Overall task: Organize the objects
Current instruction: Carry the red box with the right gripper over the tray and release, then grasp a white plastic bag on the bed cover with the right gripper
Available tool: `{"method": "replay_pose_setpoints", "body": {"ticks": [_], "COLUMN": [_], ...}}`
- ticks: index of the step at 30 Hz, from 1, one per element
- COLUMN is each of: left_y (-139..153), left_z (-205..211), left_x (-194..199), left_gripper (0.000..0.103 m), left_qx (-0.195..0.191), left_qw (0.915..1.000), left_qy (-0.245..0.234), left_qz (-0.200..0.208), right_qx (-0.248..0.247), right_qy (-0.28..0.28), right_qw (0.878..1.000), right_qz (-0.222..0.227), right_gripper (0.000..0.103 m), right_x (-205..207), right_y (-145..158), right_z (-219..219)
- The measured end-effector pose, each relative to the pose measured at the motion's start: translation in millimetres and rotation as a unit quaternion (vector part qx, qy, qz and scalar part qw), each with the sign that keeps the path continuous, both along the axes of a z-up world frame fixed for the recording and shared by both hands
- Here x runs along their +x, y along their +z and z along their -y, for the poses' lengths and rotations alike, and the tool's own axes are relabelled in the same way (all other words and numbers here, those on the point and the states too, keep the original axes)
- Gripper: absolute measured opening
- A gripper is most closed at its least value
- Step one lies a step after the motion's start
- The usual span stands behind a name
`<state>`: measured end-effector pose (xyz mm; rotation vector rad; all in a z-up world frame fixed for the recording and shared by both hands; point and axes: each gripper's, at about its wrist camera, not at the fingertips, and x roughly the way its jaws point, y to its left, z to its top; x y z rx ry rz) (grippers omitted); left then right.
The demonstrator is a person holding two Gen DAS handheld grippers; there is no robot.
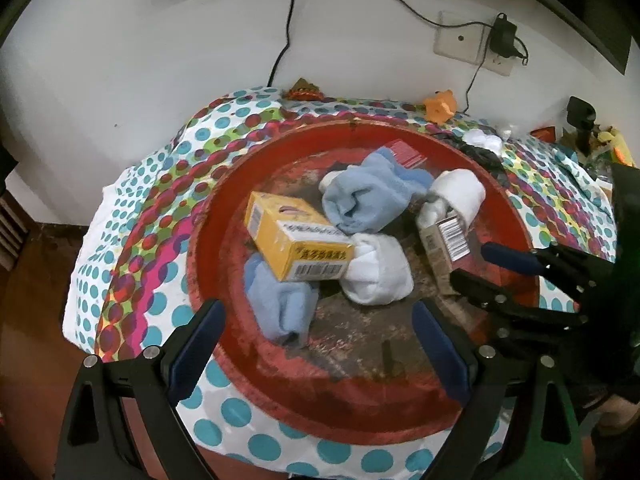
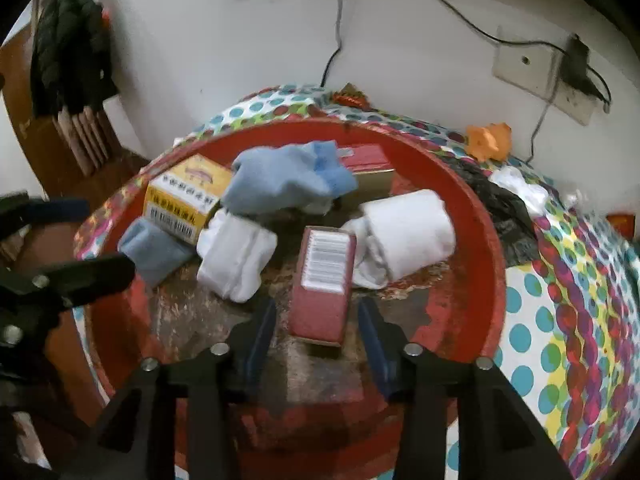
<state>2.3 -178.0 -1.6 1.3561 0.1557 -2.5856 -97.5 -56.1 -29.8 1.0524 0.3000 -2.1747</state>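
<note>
A red carton point(image 2: 324, 284) lies in the round red tray point(image 2: 480, 216), toward its near right rim. The right gripper point(image 2: 316, 330), wide open and empty, straddles it. The left gripper point(image 1: 316, 344) hovers open, empty. Closing squarely on the carton's long sides should prevent twisting.

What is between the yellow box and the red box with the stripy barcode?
A rolled white sock lies between the yellow cardboard box and the red cardboard box, in the right wrist view.
</note>
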Motion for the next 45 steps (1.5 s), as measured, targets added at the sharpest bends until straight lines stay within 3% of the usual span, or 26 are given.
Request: {"method": "replay_pose_setpoints", "body": {"ticks": [5,12,23,34,39,40,42,45], "left_y": [4,6,7,-3,-8,-7,-8,-8], "left_z": [-13,-35,-56,-59,-58,-57,-57,-58], "left_x": [-15,-44,-87,-122,-132,-130,-133,-139], "left_gripper": [0.093,0.094,0.094,0.094,0.094,0.094,0.094,0.094], "left_qx": [-0.004,-0.008,-0.016,-0.007,-0.006,-0.005,-0.006,-0.009], "left_qw": [0.9999,0.9989,0.9972,0.9964,0.9966,0.9964,0.9964,0.9964], "left_qy": [-0.017,-0.045,-0.073,-0.082,-0.077,-0.079,-0.079,-0.079], "left_qz": [-0.001,-0.001,0.002,0.019,0.030,0.029,0.029,0.030], "right_qx": [-0.024,-0.018,-0.007,0.007,-0.028,-0.028,-0.021,-0.023], "right_qy": [-0.036,-0.120,-0.193,-0.181,-0.165,-0.160,-0.152,-0.151], "right_qw": [0.999,0.993,0.980,0.983,0.983,0.983,0.985,0.986], "right_qz": [-0.005,-0.004,0.053,0.041,0.082,0.083,0.074,0.063], "right_gripper": [0.048,0.049,0.052,0.058,0.058,0.057,0.039,0.036], "right_x": [-19,-87,-203,-240,-253,-254,-251,-246], "right_y": [17,33,7,-16,-25,-26,-26,-25], "right_z": [-30,-72,-76,-49,-44,-42,-36,-36]}}
